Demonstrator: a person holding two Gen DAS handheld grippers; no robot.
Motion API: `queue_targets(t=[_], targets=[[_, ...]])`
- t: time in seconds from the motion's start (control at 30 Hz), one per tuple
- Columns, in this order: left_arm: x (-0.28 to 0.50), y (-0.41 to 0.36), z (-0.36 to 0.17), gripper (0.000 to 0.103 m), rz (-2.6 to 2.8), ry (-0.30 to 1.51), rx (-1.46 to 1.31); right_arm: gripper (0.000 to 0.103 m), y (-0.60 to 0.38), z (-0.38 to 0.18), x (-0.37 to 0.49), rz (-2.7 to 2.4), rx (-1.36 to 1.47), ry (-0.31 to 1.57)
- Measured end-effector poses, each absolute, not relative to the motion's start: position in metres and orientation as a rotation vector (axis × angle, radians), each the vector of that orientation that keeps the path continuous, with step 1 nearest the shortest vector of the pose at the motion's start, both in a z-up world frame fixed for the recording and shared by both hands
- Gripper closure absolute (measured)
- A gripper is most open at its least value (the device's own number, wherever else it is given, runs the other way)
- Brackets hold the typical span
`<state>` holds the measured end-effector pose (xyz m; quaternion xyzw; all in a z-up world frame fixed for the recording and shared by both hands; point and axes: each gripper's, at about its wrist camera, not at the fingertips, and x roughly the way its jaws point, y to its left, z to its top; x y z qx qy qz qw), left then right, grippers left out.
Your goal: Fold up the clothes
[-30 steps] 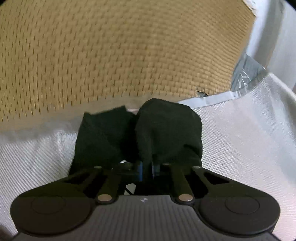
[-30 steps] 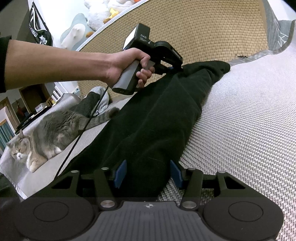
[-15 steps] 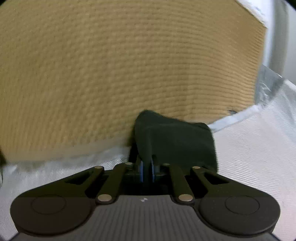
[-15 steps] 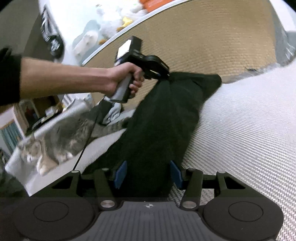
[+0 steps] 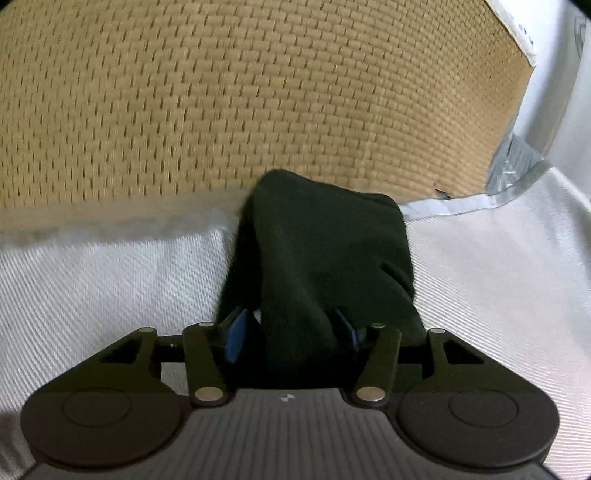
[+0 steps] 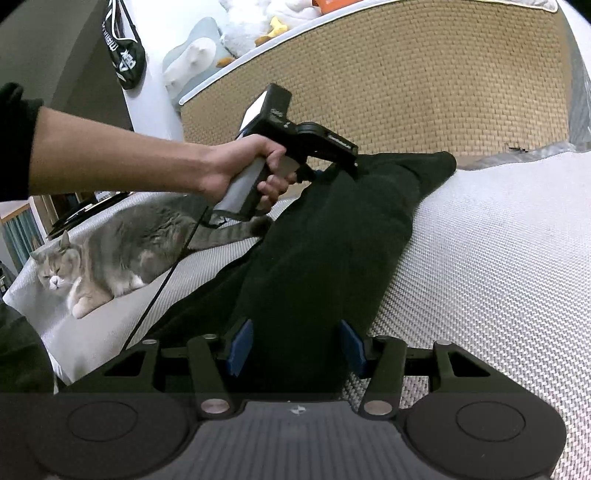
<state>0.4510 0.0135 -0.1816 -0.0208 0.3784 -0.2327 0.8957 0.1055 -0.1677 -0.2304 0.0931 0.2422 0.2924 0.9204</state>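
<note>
A black garment point(image 5: 321, 258) lies in a long bunched strip on the white woven bed surface point(image 5: 498, 277), its far end against the tan headboard point(image 5: 258, 92). My left gripper point(image 5: 291, 330) is open, blue pads apart, with the garment's far end lying loose between them. In the right wrist view a hand point(image 6: 229, 166) holds the left gripper's handle point(image 6: 255, 184) over that far end. My right gripper point(image 6: 295, 345) is open at the garment's point(image 6: 325, 240) near end, and cloth passes between its pads without being pinched.
A grey and white cat point(image 6: 122, 251) lies on the bed left of the garment, its tail reaching the cloth. A black cable point(image 6: 166, 280) hangs from the left gripper. Plush toys point(image 6: 243, 29) sit on the ledge above the headboard point(image 6: 406, 92). A black bag point(image 6: 125, 55) hangs on the wall.
My left gripper, shut on the garment's end a second ago, has opened and the cloth now rests loose between its pads. The right gripper stays open at the near end.
</note>
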Motion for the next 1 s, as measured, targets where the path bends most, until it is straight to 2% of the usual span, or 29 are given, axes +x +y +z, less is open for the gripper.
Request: queue_targets(t=[0.07,0.1,0.13,0.23,0.4,0.43,0.5,0.53,0.6,0.7,0.83,1.0], targets=[[0.448,0.016,-0.184,0.073,-0.498,0.794,-0.056,0.046,-0.168,-0.23,0.106,0.601,0.192,0.497],[0.445,0.015,-0.18,0.077,-0.496,0.778,-0.042,0.046,-0.168,-0.23,0.106,0.602,0.193,0.495],[0.443,0.014,-0.176,0.087,-0.495,0.762,-0.028,0.046,-0.168,-0.23,0.106,0.603,0.192,0.494],[0.436,0.012,-0.164,0.092,-0.491,0.71,0.01,0.046,-0.168,-0.229,0.104,0.608,0.184,0.487],[0.425,0.025,-0.136,0.092,-0.475,0.625,0.0,0.046,-0.165,-0.223,0.097,0.634,0.175,0.458],[0.429,0.026,-0.141,0.091,-0.437,0.657,0.025,0.046,-0.165,-0.222,0.096,0.64,0.179,0.454],[0.438,0.029,-0.151,0.081,-0.36,0.725,0.068,0.046,-0.163,-0.22,0.095,0.649,0.179,0.452],[0.443,0.031,-0.161,0.067,-0.325,0.785,0.065,0.046,-0.161,-0.22,0.095,0.652,0.176,0.454],[0.443,0.035,-0.171,0.063,-0.309,0.822,0.048,0.046,-0.159,-0.22,0.094,0.657,0.163,0.454],[0.431,0.04,-0.177,0.05,-0.341,0.806,0.01,0.046,-0.156,-0.219,0.092,0.661,0.148,0.453],[0.41,0.046,-0.181,0.045,-0.42,0.835,0.007,0.046,-0.155,-0.219,0.092,0.663,0.148,0.456],[0.386,0.057,-0.181,0.045,-0.474,0.836,-0.008,0.046,-0.153,-0.218,0.091,0.664,0.13,0.454]])
